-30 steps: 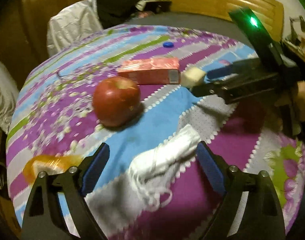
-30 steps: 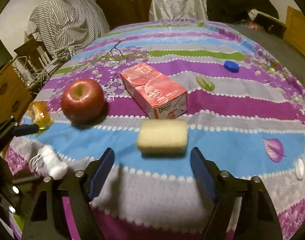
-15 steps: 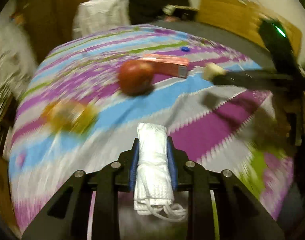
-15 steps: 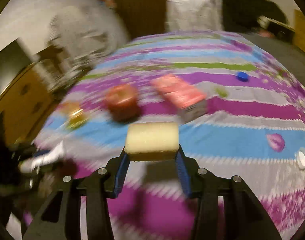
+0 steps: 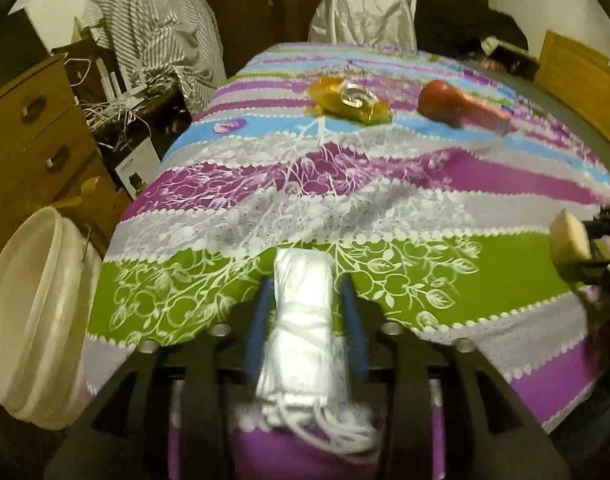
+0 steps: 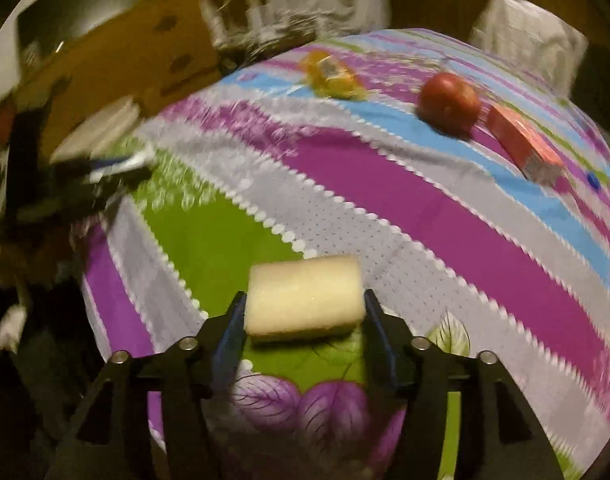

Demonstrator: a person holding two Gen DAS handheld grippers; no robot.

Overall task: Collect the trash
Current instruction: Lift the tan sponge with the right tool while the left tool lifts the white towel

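My left gripper [image 5: 303, 300] is shut on a folded white cloth with loose strings [image 5: 301, 328], held above the near edge of the striped tablecloth [image 5: 345, 208]. My right gripper [image 6: 303, 312] is shut on a pale yellow sponge block [image 6: 303, 298]; the sponge also shows at the right edge of the left wrist view [image 5: 569, 238]. A white bin [image 5: 29, 320] stands on the floor left of the table. An orange wrapper [image 5: 349, 100] [image 6: 331, 74], a red apple [image 5: 441, 100] [image 6: 449, 102] and a pink carton [image 5: 489, 114] [image 6: 525, 144] lie on the far side of the table.
A wooden drawer unit [image 5: 29, 136] and a tangle of white cables [image 5: 117, 100] stand left of the table. A striped garment [image 5: 157, 36] hangs behind them. A chair under a white cover [image 5: 363, 14] is at the far end. A small blue cap [image 6: 593, 180] lies by the carton.
Both grippers closed on their items, lifted them off the table and swung left, toward the table's near left edge and the bin. The right wrist view is blurred by motion.
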